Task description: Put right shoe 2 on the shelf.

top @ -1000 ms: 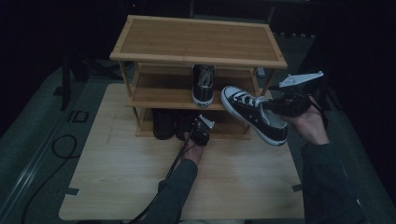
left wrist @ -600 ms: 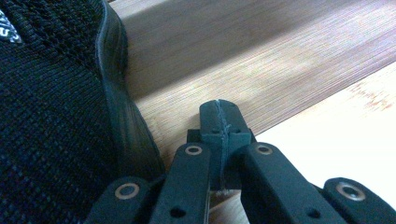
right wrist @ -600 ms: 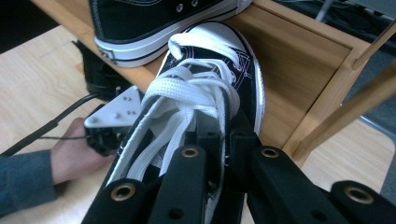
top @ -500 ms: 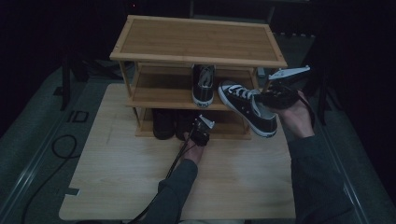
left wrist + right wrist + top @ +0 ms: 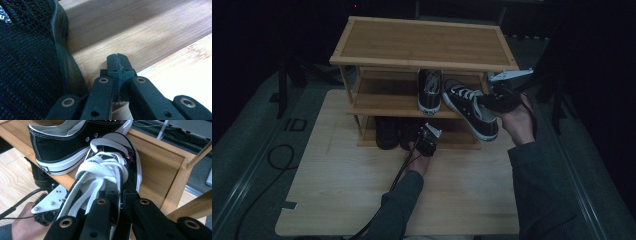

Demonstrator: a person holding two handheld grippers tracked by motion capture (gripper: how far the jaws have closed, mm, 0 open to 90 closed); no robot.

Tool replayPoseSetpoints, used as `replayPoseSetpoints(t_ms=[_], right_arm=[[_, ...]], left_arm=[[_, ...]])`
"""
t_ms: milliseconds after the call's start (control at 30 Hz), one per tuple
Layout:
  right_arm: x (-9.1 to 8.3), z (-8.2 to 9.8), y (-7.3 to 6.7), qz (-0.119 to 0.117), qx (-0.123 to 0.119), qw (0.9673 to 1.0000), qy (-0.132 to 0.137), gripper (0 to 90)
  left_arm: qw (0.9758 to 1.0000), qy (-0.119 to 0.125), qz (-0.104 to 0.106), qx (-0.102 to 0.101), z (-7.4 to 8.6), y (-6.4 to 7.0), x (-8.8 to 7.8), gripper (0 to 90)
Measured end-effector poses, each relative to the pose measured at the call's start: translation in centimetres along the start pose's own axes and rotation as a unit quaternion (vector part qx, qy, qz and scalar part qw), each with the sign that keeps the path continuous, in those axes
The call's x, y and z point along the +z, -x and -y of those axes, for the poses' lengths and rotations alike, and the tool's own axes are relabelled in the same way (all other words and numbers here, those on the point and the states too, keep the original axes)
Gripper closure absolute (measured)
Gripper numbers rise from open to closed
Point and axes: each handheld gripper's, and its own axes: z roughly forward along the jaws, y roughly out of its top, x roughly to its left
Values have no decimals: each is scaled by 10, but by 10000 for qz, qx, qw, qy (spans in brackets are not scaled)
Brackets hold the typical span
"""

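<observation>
A three-tier bamboo shoe rack (image 5: pixel 422 42) stands on the table. One black sneaker with white laces (image 5: pixel 430 91) rests on its middle shelf. My right gripper (image 5: pixel 492 100) is shut on a matching black sneaker (image 5: pixel 469 107), held tilted at the middle shelf's right front, toe toward the rack. In the right gripper view my right gripper (image 5: pixel 117 195) pinches the held sneaker (image 5: pixel 112 150) at its opening beside the laces, next to the shelved sneaker (image 5: pixel 67 140). My left gripper (image 5: pixel 426 140) sits low at the bottom shelf, shut and empty (image 5: pixel 117 62), beside a black mesh shoe (image 5: pixel 27 62).
Dark shoes (image 5: pixel 387 132) sit on the bottom shelf. The middle shelf (image 5: pixel 160 170) has bare wood to the right of the shelved sneaker, bounded by the rack's side post (image 5: pixel 180 182). A cable (image 5: pixel 277 155) lies on the grey floor at left.
My right hand has carried the sneaker leftward, toward the rack, so its toe now reaches over the middle shelf next to the other sneaker. The left hand has stayed put.
</observation>
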Motion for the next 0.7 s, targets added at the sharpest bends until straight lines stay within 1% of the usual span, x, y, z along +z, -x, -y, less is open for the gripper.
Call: replayPoseSetpoints(t_ms=[167,267,333,400,500,600,700], right_arm=[[4,3,-2,116,0,9999,46,870],[3,3,-2,127,-45,9999,-64,829],[2,2,-1,227,-96,9996,-149,805],[0,2,0,167,-49,9997,-164,796],[-2,2,2,163,15,9998,-140,756],[-8,3,3,115,89,9999,-72,736],[-15,3,2,80,79,9999,25,728]], left_arm=[[10000,-2,-4,-3,0,0,0,900],[10000,2,-13,-5,0,0,0,900],[10000,2,-18,-10,0,0,0,900],[10000,2,-19,-17,0,0,0,900],[10000,-1,-6,-10,0,0,0,900],[10000,0,-6,-10,0,0,0,900],[10000,-3,-10,-13,0,0,0,900]])
